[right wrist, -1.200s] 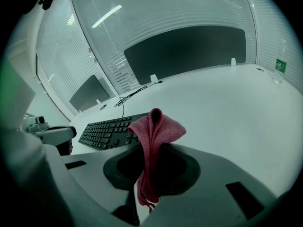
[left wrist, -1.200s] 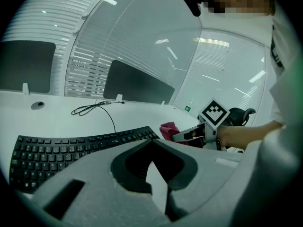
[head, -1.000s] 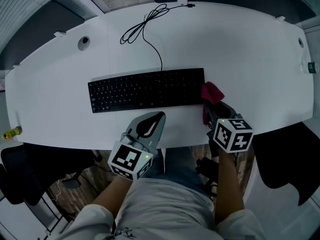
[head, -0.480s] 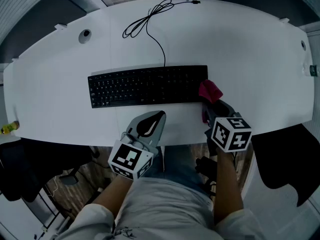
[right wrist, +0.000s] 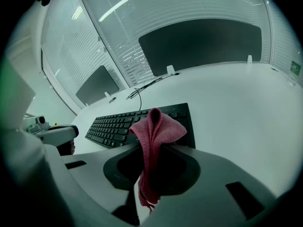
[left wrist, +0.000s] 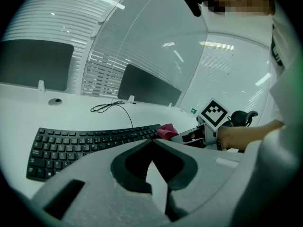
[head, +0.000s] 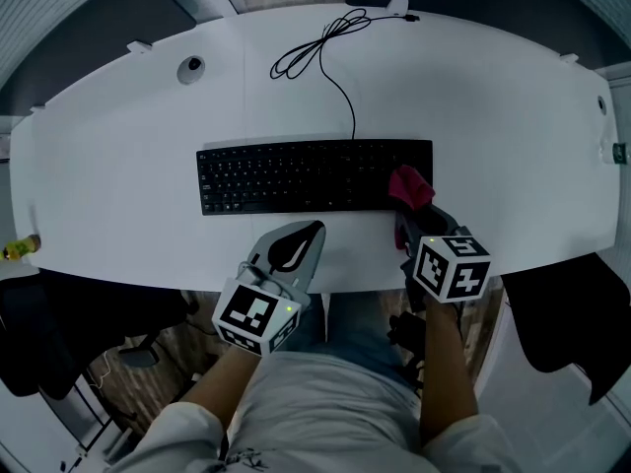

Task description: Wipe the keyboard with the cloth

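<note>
Right gripper view: soft, light pink cloth (right wrist: 158, 126) pinched mid-fold by right gripper (right wrist: 152, 148) fingers, at right end of keyboard (right wrist: 113, 126); floppy, best kept bunched. Left gripper (left wrist: 151, 142) fingers closed, empty.

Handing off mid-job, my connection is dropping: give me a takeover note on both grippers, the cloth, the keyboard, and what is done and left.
Right gripper: shut on the pink cloth, holding it at the right end of the keyboard.
Left gripper: shut, empty, near the front edge of the table, short of the keyboard.
Done: cloth gripped and at the keyboard.
Left: wipe across the keys toward the left end; how much is already wiped cannot be told.
</note>
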`<state>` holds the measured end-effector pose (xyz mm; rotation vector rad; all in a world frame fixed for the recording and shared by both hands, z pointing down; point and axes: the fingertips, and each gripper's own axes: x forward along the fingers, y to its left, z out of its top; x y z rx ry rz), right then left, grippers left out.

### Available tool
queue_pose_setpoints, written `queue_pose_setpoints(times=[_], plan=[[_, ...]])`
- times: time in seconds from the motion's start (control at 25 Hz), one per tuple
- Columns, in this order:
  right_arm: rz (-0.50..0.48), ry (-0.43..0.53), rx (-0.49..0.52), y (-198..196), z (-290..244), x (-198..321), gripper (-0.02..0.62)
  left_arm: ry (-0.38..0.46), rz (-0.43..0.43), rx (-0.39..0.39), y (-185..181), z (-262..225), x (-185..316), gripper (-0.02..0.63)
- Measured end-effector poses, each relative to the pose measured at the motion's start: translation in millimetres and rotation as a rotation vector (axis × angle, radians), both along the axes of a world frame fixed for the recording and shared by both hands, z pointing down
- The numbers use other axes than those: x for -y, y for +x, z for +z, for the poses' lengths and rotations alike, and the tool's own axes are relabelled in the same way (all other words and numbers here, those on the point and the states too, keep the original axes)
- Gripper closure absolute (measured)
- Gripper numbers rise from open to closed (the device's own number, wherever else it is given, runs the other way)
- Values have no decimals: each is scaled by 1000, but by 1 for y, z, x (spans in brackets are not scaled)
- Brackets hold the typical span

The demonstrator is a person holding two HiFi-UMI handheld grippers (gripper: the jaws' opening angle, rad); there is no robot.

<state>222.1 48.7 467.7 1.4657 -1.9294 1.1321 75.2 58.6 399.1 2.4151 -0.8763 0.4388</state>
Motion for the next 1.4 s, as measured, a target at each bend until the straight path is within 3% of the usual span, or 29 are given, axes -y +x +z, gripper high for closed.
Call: queue_pose_setpoints(times=[1.4], plan=[[-185,-1,12,-158,5,24,525,7,-137,7,-128,6,5,595]])
